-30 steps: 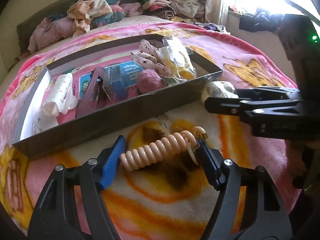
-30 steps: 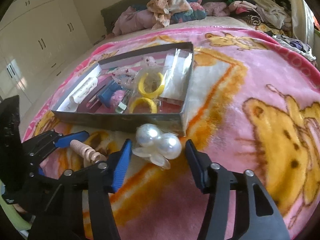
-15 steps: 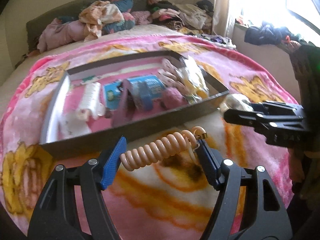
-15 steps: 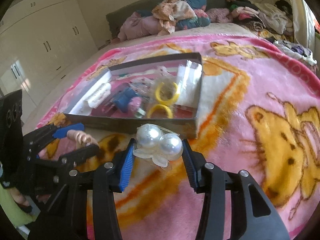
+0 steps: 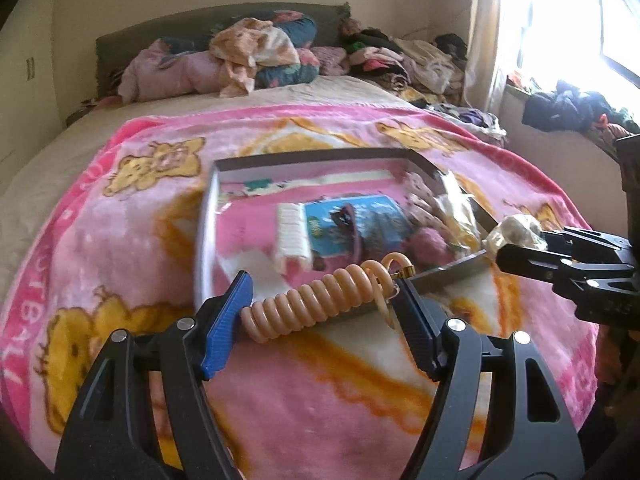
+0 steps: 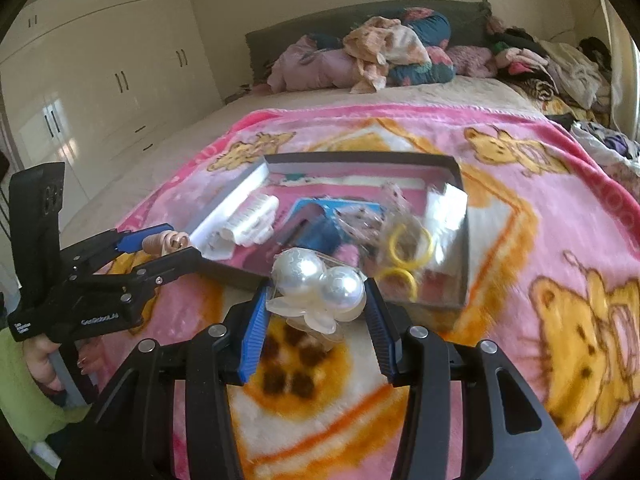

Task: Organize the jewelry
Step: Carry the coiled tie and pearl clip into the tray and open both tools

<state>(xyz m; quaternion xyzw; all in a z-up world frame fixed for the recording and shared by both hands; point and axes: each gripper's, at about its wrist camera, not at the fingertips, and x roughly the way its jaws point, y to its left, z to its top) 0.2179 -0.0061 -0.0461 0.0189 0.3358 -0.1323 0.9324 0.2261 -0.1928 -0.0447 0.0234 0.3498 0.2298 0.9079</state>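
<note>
Both grippers are loaded at once, which looks like a way to save a trip. The left gripper (image 5: 320, 304) is clamped endwise on a peach coil tie (image 5: 316, 300), one pad on each end, so the spiral lies straight across the gap rather than dangling. The right gripper (image 6: 316, 300) is clamped on a pearl clip (image 6: 320, 288), squeezing the two big beads from the sides; its clear petal-shaped base hangs free below.

Both pieces are held in the air, clear of the pink blanket (image 6: 520, 380) on the bed, just at the near wall of the box (image 6: 460, 176). From the left wrist view the tie overlaps the box's near edge, but I can't tell whether it is over the inside yet.

The box already holds a white claw clip (image 6: 248, 224), a blue card (image 5: 360, 220), yellow rings (image 6: 408, 248) in a clear bag and a few other bits, bunched towards the right half. I'd guess the open pink floor at the left end is the handiest spot for the tie, with the pearls going in nearer the rings.
</note>
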